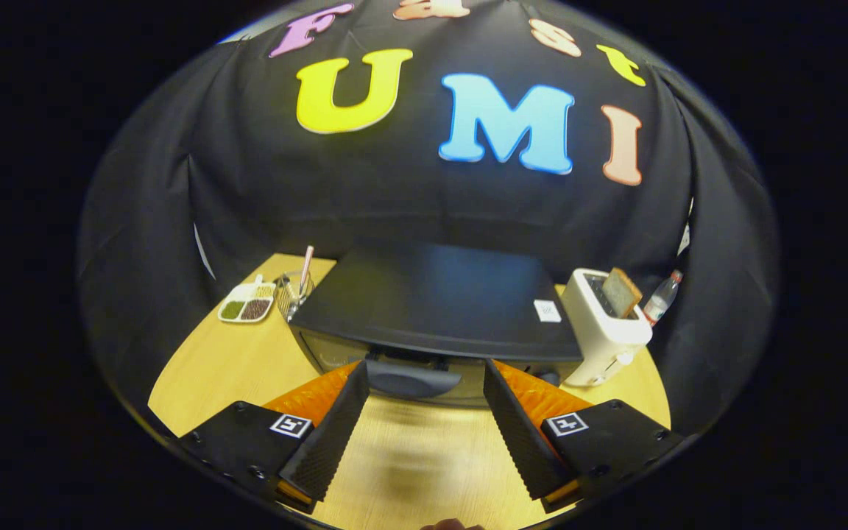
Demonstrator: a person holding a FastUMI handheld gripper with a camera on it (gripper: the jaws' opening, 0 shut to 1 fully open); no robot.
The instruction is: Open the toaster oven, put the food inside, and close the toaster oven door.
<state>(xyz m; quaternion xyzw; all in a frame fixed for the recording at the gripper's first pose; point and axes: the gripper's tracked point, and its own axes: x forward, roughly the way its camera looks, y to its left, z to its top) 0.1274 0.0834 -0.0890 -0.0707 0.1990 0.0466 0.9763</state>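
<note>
Ahead, the wooden counter (232, 368) carries a black toaster oven (431, 302) against the cloth wall; the gripper (426, 383) is spread, its fingers flanking the partly hidden door handle (413, 379).

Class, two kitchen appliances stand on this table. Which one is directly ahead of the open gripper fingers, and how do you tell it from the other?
The black toaster oven: its door handle sits between the tips of the open gripper. The white toaster stands beside it, holding a bread slice.

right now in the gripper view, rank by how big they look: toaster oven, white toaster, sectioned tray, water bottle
1. toaster oven, just ahead of the open gripper
2. white toaster, beside the oven
3. sectioned tray
4. water bottle, partly hidden behind the toaster

Tray and bottle sit farther back, so their true sizes are unsure.
</note>
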